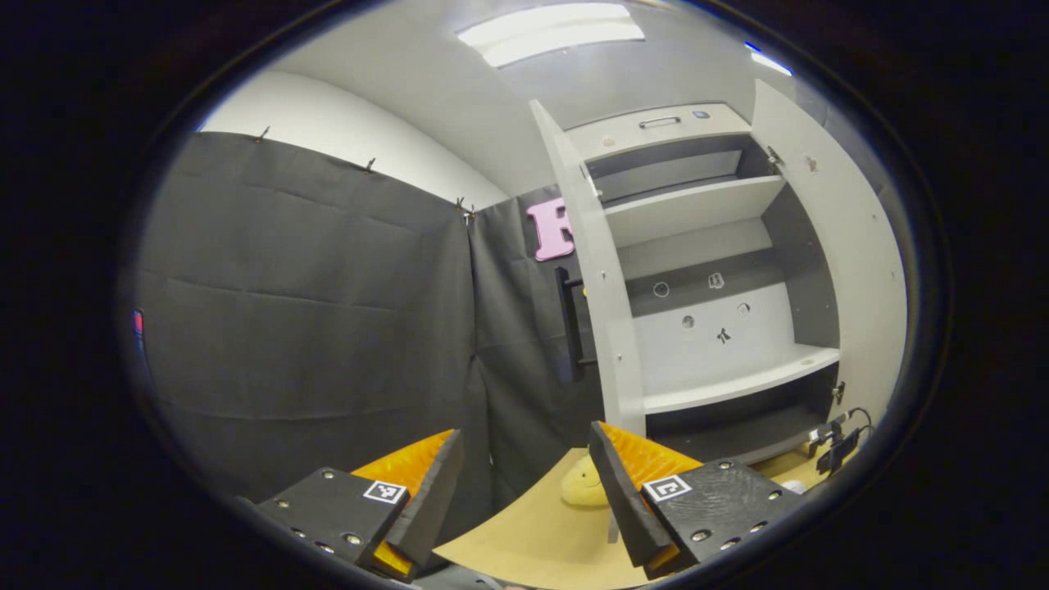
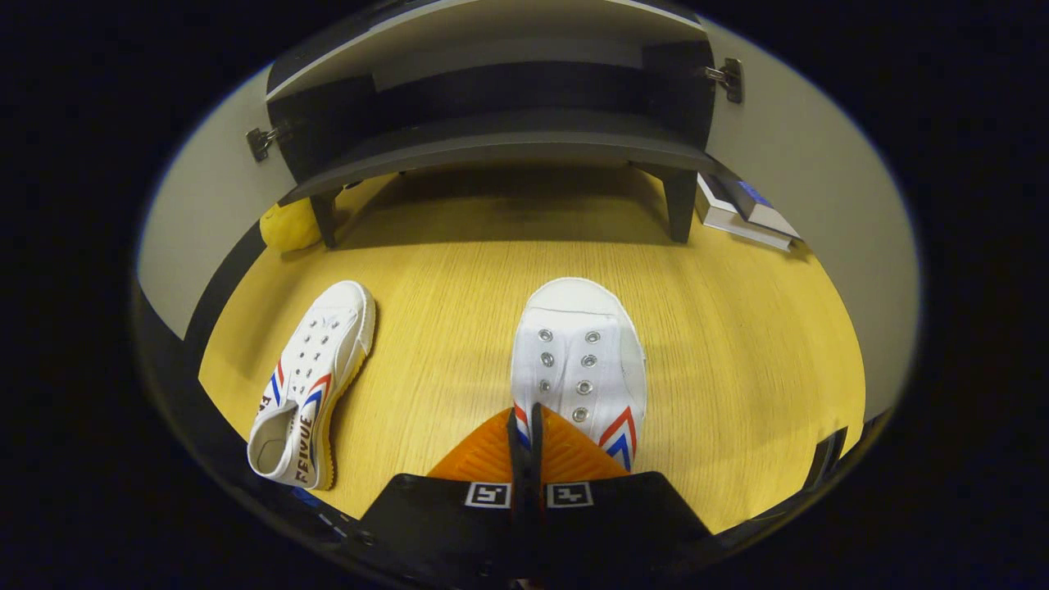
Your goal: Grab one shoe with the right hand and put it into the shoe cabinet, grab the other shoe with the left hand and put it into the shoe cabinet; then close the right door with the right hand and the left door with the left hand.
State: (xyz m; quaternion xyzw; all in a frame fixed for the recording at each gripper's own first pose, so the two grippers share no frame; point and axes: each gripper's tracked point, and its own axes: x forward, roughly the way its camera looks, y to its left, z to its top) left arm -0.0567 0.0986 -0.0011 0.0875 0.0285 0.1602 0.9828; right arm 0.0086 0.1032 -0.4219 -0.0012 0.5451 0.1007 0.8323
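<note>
In the right gripper view, a white canvas shoe with metal eyelets and red and blue chevrons on its side (image 2: 580,360) lies on the pale wooden table top (image 2: 737,344), toe pointing away toward the cabinet. The right gripper (image 2: 524,426) sits over the shoe's near end, its two fingers drawn almost together with only a thin slit between them; they appear to pinch the edge of the shoe's upper at the opening, though the contact itself is hidden under the fingers. To the left, well apart from the first, lies the second white canvas shoe (image 2: 315,377), of the same make, with its opening toward the near edge and its toe angled toward the far side.

Beyond both shoes stands the shoe cabinet of white panels with dark shelves (image 2: 500,139), raised on dark legs, its two doors swung wide open to left and right. A soft yellow object (image 2: 288,225) rests beside the cabinet's left leg, and a small stack of flat books (image 2: 742,211) lies by the right leg.

In the left gripper view, the left gripper (image 1: 524,483) is held up in the air with its fingers spread wide apart and nothing between them. Ahead to its right the cabinet's empty shelves are seen, with the open left door (image 1: 602,303) edge-on and the open right door (image 1: 836,246) beyond.
</note>
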